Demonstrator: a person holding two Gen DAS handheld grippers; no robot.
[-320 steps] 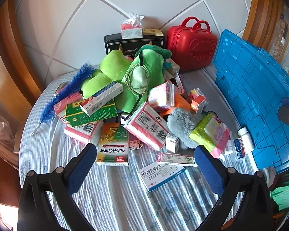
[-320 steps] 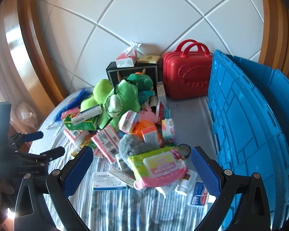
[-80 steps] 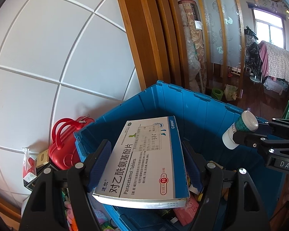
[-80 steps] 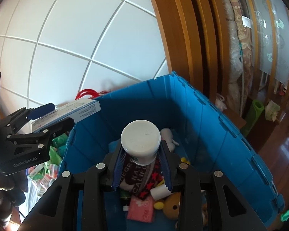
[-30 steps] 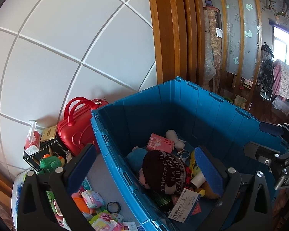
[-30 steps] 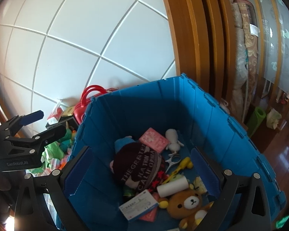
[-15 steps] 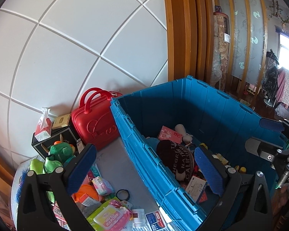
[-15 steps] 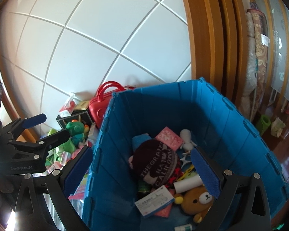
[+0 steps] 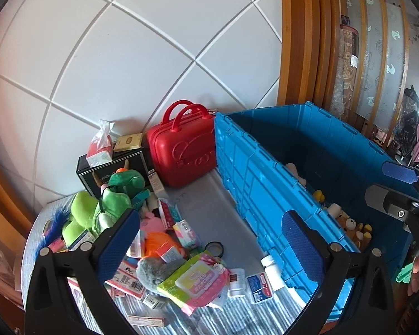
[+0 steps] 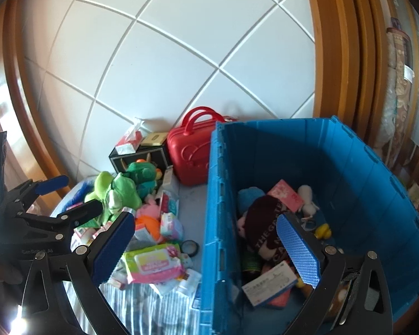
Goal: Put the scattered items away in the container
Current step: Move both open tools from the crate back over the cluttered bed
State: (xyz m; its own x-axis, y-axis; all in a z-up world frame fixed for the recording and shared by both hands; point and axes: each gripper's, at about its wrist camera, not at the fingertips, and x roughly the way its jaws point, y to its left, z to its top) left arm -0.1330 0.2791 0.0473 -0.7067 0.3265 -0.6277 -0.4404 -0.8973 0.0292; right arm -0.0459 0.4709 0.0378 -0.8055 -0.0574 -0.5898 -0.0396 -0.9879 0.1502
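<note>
A white panelled wall backs a round surface [image 9: 215,195] under a striped cloth, where boxes, plush toys and a pink-and-green wipes pack [image 9: 197,277] lie heaped toward its left edge. The blue container [image 10: 357,173] stands at the right edge. Only the right wrist view shows inside: a dark cap lettered "CALIFORNIA" [image 10: 265,223]. The left claw [image 9: 212,238] and right claw [image 10: 206,247] gape wide, empty.

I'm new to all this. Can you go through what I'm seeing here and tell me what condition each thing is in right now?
Left gripper: open, holding nothing.
Right gripper: open, holding nothing.
Blue bin: open-topped, partly filled.
Paracetamol box: lying inside the bin.
Dark cap: inside the bin.
Red case: shut, upright on the table.
Wet wipes pack: flat on the table, flap shut.
White bottle: capped, beside the bin.
</note>
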